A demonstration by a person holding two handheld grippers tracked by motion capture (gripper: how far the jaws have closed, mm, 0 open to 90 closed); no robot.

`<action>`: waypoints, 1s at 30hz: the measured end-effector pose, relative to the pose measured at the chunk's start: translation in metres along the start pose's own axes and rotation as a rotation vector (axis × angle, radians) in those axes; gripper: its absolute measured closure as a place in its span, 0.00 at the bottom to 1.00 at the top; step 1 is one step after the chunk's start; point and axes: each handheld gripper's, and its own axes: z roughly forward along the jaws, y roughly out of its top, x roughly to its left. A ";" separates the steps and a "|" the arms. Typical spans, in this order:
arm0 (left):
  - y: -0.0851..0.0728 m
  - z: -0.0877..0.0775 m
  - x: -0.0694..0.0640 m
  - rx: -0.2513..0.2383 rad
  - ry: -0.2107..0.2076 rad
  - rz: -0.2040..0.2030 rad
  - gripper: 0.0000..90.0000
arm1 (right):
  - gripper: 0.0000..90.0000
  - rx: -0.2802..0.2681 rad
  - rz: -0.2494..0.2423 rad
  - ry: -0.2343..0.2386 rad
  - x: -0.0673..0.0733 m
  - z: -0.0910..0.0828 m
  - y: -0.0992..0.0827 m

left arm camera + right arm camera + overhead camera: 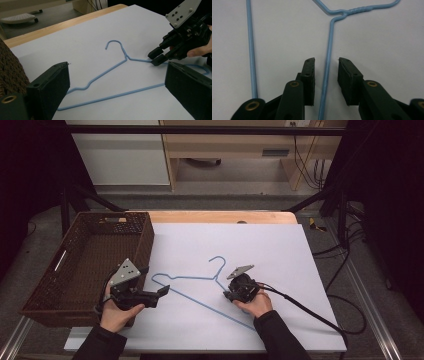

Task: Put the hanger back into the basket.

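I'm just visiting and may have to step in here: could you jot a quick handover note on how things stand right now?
Right gripper: open, jaws either side of the blue wire hanger's shoulder wire near its neck, not yet closed.
Left gripper: open, above the hanger's other end, holding nothing.
The hanger lies flat on the white sheet; the wicker basket sits at the left.
Done: approach only.
Left: probably close on the wire and lift.

No readable text, label, brand, number or sign appears on any surface or object in these three views.
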 end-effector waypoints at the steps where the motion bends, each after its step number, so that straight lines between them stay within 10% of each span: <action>1: 0.000 0.000 0.000 0.001 0.001 0.000 0.06 | 0.79 0.006 0.003 -0.009 0.000 0.000 0.000; 30: 0.001 0.005 -0.007 0.020 -0.009 0.009 0.07 | 0.96 0.031 0.004 -0.011 0.002 -0.001 0.001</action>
